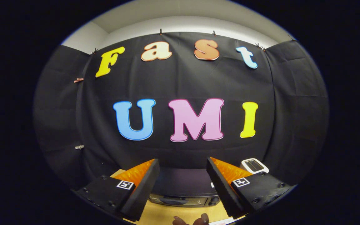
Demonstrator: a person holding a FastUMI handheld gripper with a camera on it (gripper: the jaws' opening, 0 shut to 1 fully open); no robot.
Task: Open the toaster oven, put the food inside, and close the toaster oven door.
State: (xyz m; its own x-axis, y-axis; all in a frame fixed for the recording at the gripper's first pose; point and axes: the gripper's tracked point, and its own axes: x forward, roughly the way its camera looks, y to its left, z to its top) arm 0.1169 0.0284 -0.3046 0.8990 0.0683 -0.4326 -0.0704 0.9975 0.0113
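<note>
The gripper (pixel 183 184) hangs wide open, holding nothing. The toaster oven (pixel 184 190) sits below, between its fingers; its door looks closed, perhaps.

Black, orange-backed hand-held gripper (pixel 183 184), square-marked

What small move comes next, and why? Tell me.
Probably tip the gripper down and ease it toward the toaster oven. Its jaws stand wide apart with nothing between them, and the oven sits low between and beyond them on the wooden table, door apparently shut. The handle shows only dimly, so it needs centring before any grasp.
</note>
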